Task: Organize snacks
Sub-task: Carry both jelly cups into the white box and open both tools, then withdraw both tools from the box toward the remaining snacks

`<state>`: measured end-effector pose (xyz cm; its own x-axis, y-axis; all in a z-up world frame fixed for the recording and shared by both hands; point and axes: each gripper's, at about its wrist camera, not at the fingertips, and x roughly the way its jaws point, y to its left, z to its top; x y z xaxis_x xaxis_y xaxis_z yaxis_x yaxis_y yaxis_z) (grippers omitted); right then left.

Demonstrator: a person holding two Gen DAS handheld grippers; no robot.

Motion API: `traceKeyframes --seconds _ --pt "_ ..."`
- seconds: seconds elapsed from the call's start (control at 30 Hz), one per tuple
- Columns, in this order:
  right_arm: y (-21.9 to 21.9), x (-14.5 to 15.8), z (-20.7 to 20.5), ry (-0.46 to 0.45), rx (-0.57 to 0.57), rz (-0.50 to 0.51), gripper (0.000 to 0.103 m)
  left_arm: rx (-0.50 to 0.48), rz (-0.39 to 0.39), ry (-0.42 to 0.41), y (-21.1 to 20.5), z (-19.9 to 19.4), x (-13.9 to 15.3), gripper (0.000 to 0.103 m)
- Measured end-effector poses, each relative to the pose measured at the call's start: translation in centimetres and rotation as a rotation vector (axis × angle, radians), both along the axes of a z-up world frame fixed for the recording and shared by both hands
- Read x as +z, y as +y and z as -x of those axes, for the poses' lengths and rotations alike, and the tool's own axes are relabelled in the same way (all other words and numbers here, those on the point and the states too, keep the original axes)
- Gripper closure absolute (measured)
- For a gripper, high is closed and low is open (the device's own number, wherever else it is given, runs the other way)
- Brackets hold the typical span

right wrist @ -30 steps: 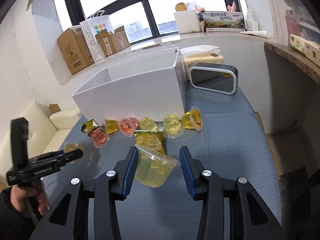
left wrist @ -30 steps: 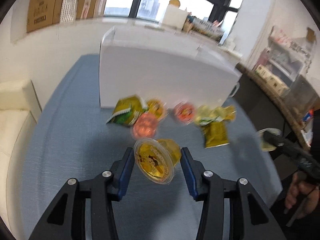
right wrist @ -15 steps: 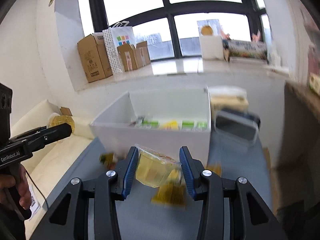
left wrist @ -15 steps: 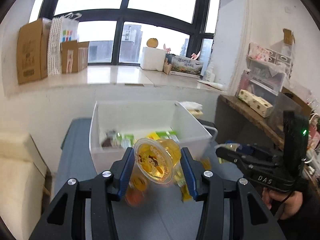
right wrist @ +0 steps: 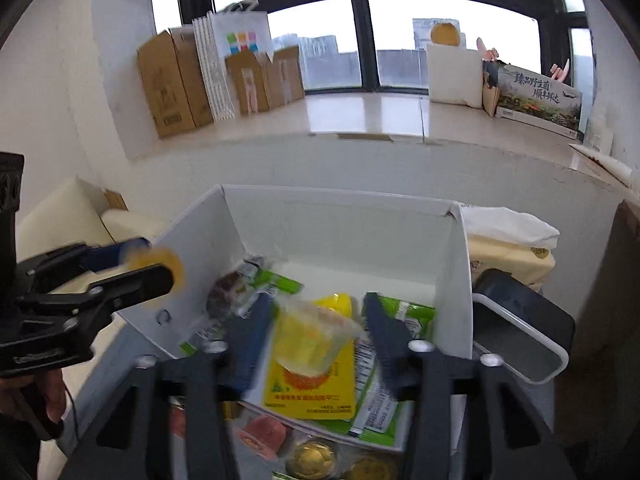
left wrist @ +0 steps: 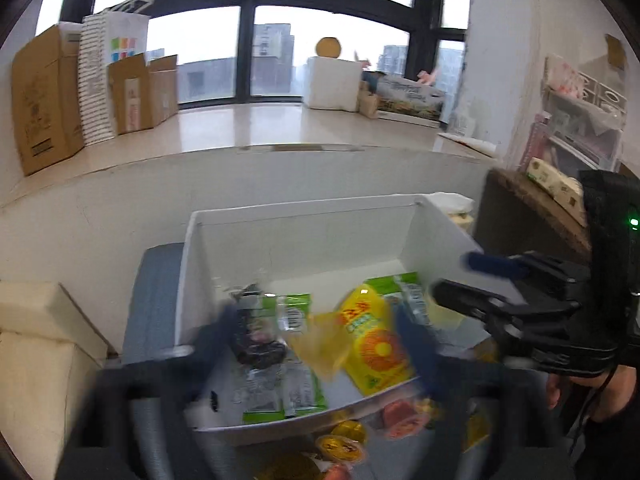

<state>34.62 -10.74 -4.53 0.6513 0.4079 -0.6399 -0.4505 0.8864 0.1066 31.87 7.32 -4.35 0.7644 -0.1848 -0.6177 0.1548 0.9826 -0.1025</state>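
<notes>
Two jelly cups (right wrist: pixel 310 338) over one box (right wrist: pixel 344 216)

Blue-grey table (right wrist: pixel 120 364): white bin (right wrist: pixel 344 220), jelly cups (right wrist: pixel 312 458), dark tray (right wrist: pixel 520 344).

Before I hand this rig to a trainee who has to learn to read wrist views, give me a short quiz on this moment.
1. True or false: the right gripper is empty.
2. What lies inside the white box? A. green and yellow snack packets; B. bottles; C. nothing.
3. What is the left gripper clamped on?

Key:
1. False. It is shut on a pale jelly cup.
2. A.
3. An orange-yellow jelly cup, blurred by motion.
</notes>
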Motion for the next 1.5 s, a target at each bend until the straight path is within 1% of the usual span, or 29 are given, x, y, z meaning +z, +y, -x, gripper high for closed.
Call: traceKeyframes --seconds 0.03,0.07,0.1,0.13,0.17,0.2,0.3,0.37,0.5,0.57,0.67,0.73,0.77,0.8,0.87,0.93,1.03,1.1,1.23,1.37,1.5 --pt "-0.3 -0.1 0.2 -0.024 -0.015 -0.003 0.011 0.014 -0.001 -0.009 0.3 0.2 -0.1 0.000" --pt "-0.7 0.0 0.3 -0.039 -0.025 -0.011 0.008 0.023 0.010 0.001 0.8 0.3 -0.2 0.000" --pt "-1.0 0.1 0.3 -0.039 -0.027 -0.022 0.007 0.022 0.030 0.020 1.2 0.4 -0.4 0.000" --pt "-1.5 0.1 0.3 -0.013 -0.020 -0.043 0.003 0.021 0.045 0.032 1.4 0.4 -0.5 0.000" --pt "-1.7 0.0 0.3 0.009 -0.010 -0.051 0.000 0.019 0.061 0.037 1.7 0.6 -0.5 0.000" --pt "-1.9 0.1 0.5 0.016 -0.002 -0.054 0.000 0.019 0.067 0.035 1.8 0.8 -0.4 0.000" --pt "-2.2 1.0 2.1 -0.039 0.016 -0.054 0.000 0.026 0.081 0.023 1.9 1.6 0.1 0.000" --pt "-2.3 1.4 2.9 -0.048 0.017 -0.055 0.000 0.017 0.085 0.022 1.6 2.3 0.4 0.000" --pt "-3.0 2.6 5.0 -0.061 0.025 -0.092 0.000 0.000 0.037 0.002 0.6 4.4 1.2 0.000" --pt "-3.7 3.1 6.6 -0.033 0.061 -0.138 0.000 -0.003 0.035 -0.010 0.6 6.8 1.4 0.000" --pt "-5.0 3.3 9.9 -0.047 0.079 -0.198 0.000 -0.008 0.054 -0.027 0.8 11.5 1.0 0.000" --pt "-6.1 2.9 12.2 -0.057 0.058 -0.218 0.000 0.014 0.069 -0.033 1.0 14.9 -0.2 0.000" --pt "-6.6 2.4 13.6 -0.060 0.048 -0.219 0.000 0.021 0.071 -0.030 0.9 15.7 -0.6 0.000" --pt "-7.0 1.9 14.7 -0.060 0.034 -0.214 0.000 0.030 0.070 -0.013 0.8 17.0 -1.5 0.000" --pt "-7.8 0.7 17.0 -0.053 0.012 -0.223 0.000 0.042 0.064 0.003 0.6 18.7 -2.5 0.000" --pt "-8.3 -0.3 18.7 -0.045 -0.016 -0.222 0.000 0.056 0.076 0.010 0.4 20.0 -3.2 0.000" --pt "-8.8 -2.0 20.9 -0.017 -0.046 -0.208 0.000 0.059 0.119 0.025 0.1 21.4 -3.6 0.000" --pt "-9.0 -2.6 21.4 -0.001 -0.051 -0.212 0.000 0.048 0.123 0.028 -0.4 21.7 -3.7 0.000" --pt "-9.2 -3.6 21.4 0.012 -0.072 -0.171 0.000 0.037 0.115 0.027 -1.4 22.1 -3.5 0.000" --pt "-10.0 -4.3 20.2 0.034 -0.109 -0.154 0.000 0.035 0.108 0.028 -1.8 22.2 -3.6 0.000" --pt "-10.4 -5.5 18.7 0.057 -0.132 -0.119 0.000 0.027 0.130 0.032 -1.7 22.3 -3.9 0.000"
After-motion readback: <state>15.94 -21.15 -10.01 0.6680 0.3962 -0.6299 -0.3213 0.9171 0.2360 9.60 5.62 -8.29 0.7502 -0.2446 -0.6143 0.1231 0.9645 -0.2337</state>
